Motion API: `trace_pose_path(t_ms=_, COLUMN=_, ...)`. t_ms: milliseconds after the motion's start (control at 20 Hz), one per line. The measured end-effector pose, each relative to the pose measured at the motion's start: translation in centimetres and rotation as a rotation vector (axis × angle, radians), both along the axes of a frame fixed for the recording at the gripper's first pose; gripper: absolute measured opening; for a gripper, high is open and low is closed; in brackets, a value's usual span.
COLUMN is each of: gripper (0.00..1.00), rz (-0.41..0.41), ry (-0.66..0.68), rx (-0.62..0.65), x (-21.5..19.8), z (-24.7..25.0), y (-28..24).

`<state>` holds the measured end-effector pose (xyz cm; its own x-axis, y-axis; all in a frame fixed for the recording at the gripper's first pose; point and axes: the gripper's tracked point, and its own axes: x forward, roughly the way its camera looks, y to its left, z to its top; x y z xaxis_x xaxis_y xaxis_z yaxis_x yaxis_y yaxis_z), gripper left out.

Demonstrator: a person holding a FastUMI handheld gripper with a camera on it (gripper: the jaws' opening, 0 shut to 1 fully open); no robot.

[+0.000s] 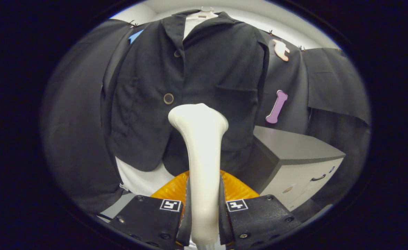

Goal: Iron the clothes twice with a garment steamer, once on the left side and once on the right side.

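Claw (204,211) was clamped on the steamer (200,139) handle, head near the jacket (204,69) front; steamer looked rigid, smooth, maybe slippery; jacket soft, hanging.

The hand-held two-finger gripper (203,208) has two blocky, rough-textured housings, one on each side of its fingers. Each housing carries a small square black-and-white marker tag near its inner corner, and round screw heads dot the housing faces.
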<state>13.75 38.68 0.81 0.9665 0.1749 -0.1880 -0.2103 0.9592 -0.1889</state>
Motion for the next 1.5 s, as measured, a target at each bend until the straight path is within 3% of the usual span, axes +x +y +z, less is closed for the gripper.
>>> trace_pose_path(t_ms=500, gripper=0.34, rz=-0.005, ry=0.161, rx=-0.081, x=-0.2, z=-7.5, y=-1.5)
trace_pose_path(t_ms=700, gripper=0.34, rz=-0.008, ry=0.174, rx=-0.082, x=-0.4, z=-7.7, y=-1.5)
trace_pose_path(t_ms=1100, gripper=0.33, rz=0.064, ry=0.050, rx=0.040, x=-3.2, z=0.6, y=0.8)
trace_pose_path(t_ms=1500, gripper=0.33, rz=0.225, ry=-0.259, rx=0.168, x=-6.5, z=16.5, y=8.6)
